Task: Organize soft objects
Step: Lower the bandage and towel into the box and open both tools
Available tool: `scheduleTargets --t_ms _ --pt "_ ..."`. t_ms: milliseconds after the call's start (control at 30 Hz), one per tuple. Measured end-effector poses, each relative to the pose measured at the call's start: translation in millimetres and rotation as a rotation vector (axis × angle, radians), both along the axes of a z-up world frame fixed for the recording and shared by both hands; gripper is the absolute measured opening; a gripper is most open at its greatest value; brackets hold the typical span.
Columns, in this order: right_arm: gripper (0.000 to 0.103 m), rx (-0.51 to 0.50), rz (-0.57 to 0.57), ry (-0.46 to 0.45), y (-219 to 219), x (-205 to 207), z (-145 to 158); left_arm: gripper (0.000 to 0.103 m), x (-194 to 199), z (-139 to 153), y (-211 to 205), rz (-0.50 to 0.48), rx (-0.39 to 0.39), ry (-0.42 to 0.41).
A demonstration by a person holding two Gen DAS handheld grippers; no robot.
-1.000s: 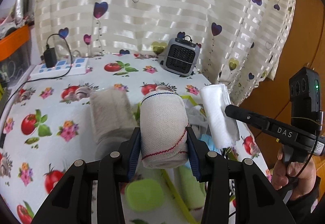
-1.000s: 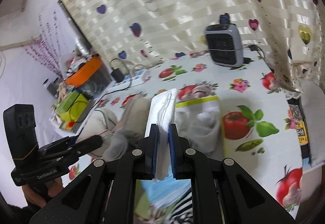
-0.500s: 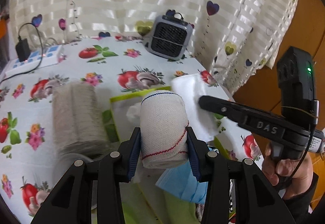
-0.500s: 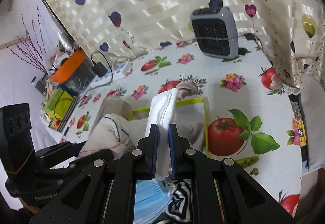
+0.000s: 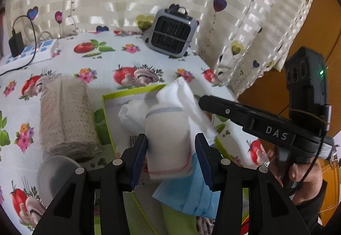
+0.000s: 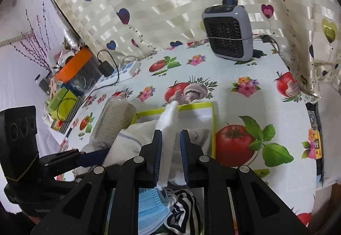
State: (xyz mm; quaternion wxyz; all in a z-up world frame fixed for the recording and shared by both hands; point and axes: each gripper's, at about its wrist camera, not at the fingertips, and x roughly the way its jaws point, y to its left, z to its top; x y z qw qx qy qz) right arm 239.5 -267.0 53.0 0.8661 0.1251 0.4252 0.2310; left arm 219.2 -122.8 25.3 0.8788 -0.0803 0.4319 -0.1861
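A cream bandage roll (image 5: 168, 141) with blue and red edge stripes stands between the fingers of my left gripper (image 5: 170, 138). Its jaws are opening, and a gap shows beside the right pad. In the right wrist view a folded white gauze cloth (image 6: 169, 115) hangs between the fingers of my right gripper (image 6: 171, 132). These jaws are opening too, and the pads stand off the cloth. Both grippers hover over a box with a yellow-green rim (image 5: 132, 90) (image 6: 196, 105). It holds white cloths (image 5: 132, 113), a blue face mask (image 5: 191, 194) and a striped sock (image 6: 183, 213).
A grey-brown wrapped roll (image 5: 66, 115) lies left of the box, with a clear round lid (image 5: 56, 173) in front of it. A small grey heater (image 5: 170, 37) stands at the back by the curtain. A power strip (image 5: 32, 52) sits back left. The table ends close on the right.
Both grippers moved forward and down over the box. Their jaws have widened, and the bandage roll and the white cloth now sit loose between the pads.
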Motion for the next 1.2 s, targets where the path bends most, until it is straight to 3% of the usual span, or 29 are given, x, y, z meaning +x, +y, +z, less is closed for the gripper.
scheduleTargets --t_ms 300,467,733,1067,1133,1200 --pt "0.018 0.044 -0.033 -0.015 -10 -15 4 0.048 -6 2 11 0.021 -0.041 -0.011" --pt "0.018 0.056 -0.023 -0.027 -9 -23 8 0.032 -8 6 14 0.049 -0.029 -0.036" --pt "0.018 0.071 -0.013 -0.049 -9 -37 15 0.031 -11 2 6 0.006 -0.001 -0.021" --pt "0.018 0.037 -0.056 -0.071 0 -88 22 0.031 -51 17 10 0.018 0.049 -0.068" --pt "0.024 0.003 -0.062 -0.091 5 -104 26 0.032 -66 19 11 0.023 0.069 -0.077" --pt "0.045 -0.039 -0.068 -0.113 12 -119 30 0.032 -80 21 12 0.028 0.084 -0.089"
